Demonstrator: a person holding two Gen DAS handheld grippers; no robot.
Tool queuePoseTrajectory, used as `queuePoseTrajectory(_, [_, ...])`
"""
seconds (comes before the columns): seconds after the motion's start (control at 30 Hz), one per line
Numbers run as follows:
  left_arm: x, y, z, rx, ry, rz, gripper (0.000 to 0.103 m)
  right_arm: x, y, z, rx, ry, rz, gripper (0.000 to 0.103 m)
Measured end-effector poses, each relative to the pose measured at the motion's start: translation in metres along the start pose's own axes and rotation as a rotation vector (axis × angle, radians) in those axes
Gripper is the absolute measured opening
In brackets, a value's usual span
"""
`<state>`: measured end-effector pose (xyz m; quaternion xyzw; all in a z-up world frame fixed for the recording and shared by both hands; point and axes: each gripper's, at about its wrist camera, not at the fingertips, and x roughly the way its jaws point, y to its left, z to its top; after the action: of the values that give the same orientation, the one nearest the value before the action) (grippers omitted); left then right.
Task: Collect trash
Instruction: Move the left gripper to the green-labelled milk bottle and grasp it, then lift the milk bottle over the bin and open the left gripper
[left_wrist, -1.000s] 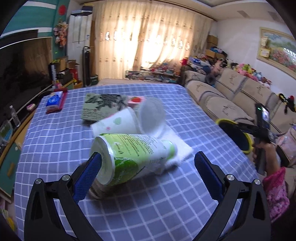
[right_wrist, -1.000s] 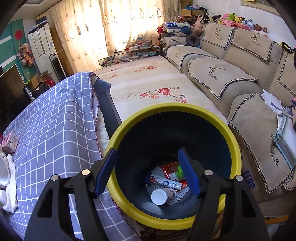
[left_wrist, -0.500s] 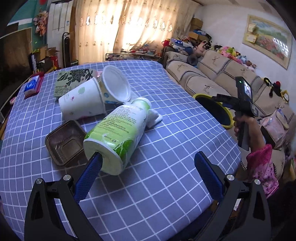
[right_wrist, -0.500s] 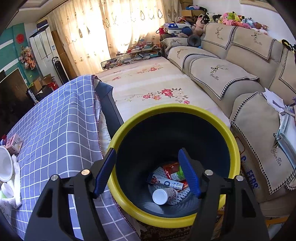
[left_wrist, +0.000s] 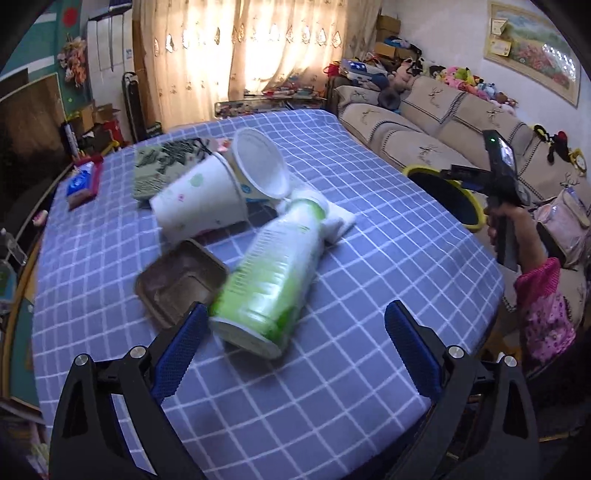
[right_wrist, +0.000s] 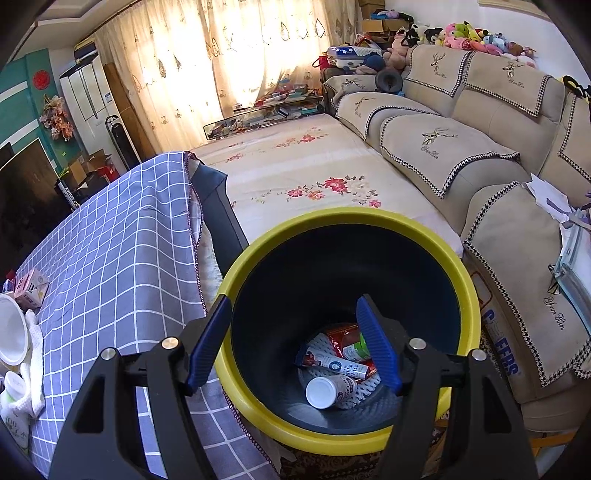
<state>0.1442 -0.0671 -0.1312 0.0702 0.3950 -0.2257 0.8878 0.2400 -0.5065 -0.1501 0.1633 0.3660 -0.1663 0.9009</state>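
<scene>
Lying between wide-spread left gripper (left_wrist: 295, 347) fingers, near left pad: green bottle (left_wrist: 269, 273), ungripped.

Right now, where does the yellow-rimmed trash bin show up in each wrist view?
Left wrist: the trash bin sits at the right, past the table's edge, partly hidden behind the right gripper.
Right wrist: the bin fills the lower centre, under the open jaws.
Shared landmark: the checked tablecloth.

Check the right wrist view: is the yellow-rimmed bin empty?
No, the yellow-rimmed bin already holds a white-capped bottle and a red wrapper at its bottom.
</scene>
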Motion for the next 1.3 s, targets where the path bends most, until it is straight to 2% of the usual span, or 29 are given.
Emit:
queuePoseTrajectory(0.13, [0.007,0.002,0.008,0.027,-0.016,-0.013,0.095,0.0,0.003,0.001,-0.003,0.0,0.004,0.067])
queuePoseTrajectory(0.3, [0.025,-0.01,0.026,0.122,-0.036,-0.063,0.093,-0.002,0.007,0.001,-0.013,0.001,0.013,0.067])
queuePoseTrajectory(0.5, [0.053,-0.009,0.042,0.146,0.009,-0.06,0.091,-0.001,0.005,0.001,-0.01,0.004,0.012,0.068])
queuePoseTrajectory(0.67, [0.071,-0.009,0.043,0.167,0.081,-0.036,0.073,0.003,0.0,-0.001,-0.002,0.012,0.013,0.068])
queuePoseTrajectory(0.93, [0.084,-0.011,0.035,0.189,0.162,-0.033,0.053,0.01,-0.001,-0.004,-0.004,0.034,0.02,0.068])
queuePoseTrajectory(1.13, [0.082,-0.011,0.03,0.169,0.175,-0.017,0.052,0.01,-0.002,-0.007,-0.004,0.039,0.021,0.068])
queuePoseTrajectory(1.3, [0.063,-0.007,0.032,0.131,0.133,0.007,0.052,0.008,-0.003,-0.006,0.007,0.029,0.022,0.068])
